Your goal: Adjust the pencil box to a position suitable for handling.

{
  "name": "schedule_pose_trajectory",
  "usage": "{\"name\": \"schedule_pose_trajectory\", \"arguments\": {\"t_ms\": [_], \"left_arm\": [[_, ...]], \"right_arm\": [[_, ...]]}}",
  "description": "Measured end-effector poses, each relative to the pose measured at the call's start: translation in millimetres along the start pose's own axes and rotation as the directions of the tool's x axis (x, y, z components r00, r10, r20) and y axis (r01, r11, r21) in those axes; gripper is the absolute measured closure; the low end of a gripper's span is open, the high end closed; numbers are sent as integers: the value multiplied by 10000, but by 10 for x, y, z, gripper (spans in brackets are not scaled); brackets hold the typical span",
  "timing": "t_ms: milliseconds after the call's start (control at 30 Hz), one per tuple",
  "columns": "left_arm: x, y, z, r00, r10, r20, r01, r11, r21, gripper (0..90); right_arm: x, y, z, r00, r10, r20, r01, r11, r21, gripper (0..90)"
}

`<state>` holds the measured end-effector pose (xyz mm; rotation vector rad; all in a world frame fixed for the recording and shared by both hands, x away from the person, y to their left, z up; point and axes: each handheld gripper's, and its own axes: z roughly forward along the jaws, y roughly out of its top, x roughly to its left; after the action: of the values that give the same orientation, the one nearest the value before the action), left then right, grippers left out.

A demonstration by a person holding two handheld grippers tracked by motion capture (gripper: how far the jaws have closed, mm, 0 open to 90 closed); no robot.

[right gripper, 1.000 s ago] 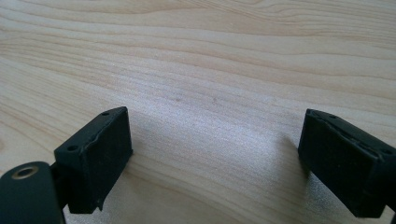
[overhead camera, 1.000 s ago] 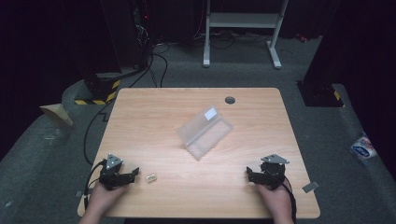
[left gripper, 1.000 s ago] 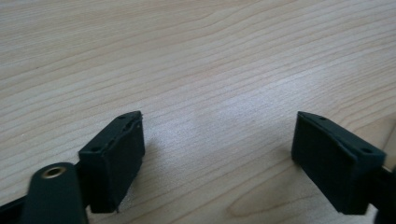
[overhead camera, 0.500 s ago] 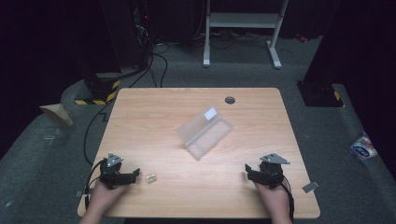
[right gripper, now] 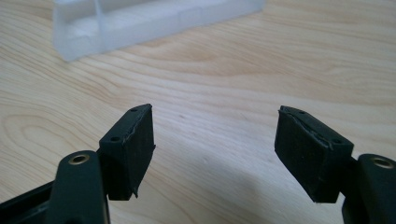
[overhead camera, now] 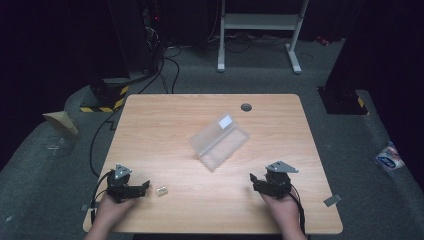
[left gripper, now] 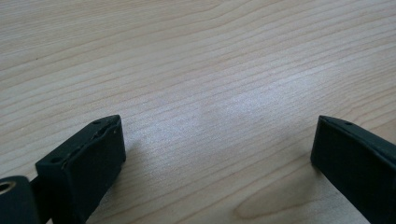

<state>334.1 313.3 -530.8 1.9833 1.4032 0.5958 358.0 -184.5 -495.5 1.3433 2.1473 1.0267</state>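
1. The table (overhead camera: 165,125) is a rectangular slab of pale wood-grain laminate with rounded corners and a small dark round grommet (overhead camera: 246,107) near its far edge; in the gripper views the grain runs in long, fine streaks with a soft sheen.
2. A frosted, translucent plastic box (overhead camera: 220,142) lies at the table's middle, long and rectangular, turned diagonally, with a small white label on its far end. The right gripper view shows its milky walls and an inner divider (right gripper: 100,14).
3. The right gripper (overhead camera: 256,181), matte black and blocky, rests at the near right edge; its jaws have just been closing, yet stand apart with nothing between them.
4. The left gripper (overhead camera: 146,185), at the near left, has released jaws spread wide over bare wood.
5. A tiny pale, boxy piece (overhead camera: 161,191) lies just beside the left gripper's tips, not touching.
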Motion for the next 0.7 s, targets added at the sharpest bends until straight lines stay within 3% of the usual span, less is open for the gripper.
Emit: {"name": "schedule_pose_trajectory", "arguments": {"t_ms": [300,400,700], "left_arm": [[-1,-3,-3,10000,-9,5,9,10000,0,34],[-3,-5,-5,10000,-43,9,43,10000,-12,35],[0,-7,-9,10000,20,27,-20,10000,10,35]], "right_arm": [[224,196,84,9979,-455,-454,450,9989,-118,270],[323,269,128,9946,-834,-624,825,9964,-167,349],[464,390,323,9909,-1013,-888,993,9947,-269,386]]}}
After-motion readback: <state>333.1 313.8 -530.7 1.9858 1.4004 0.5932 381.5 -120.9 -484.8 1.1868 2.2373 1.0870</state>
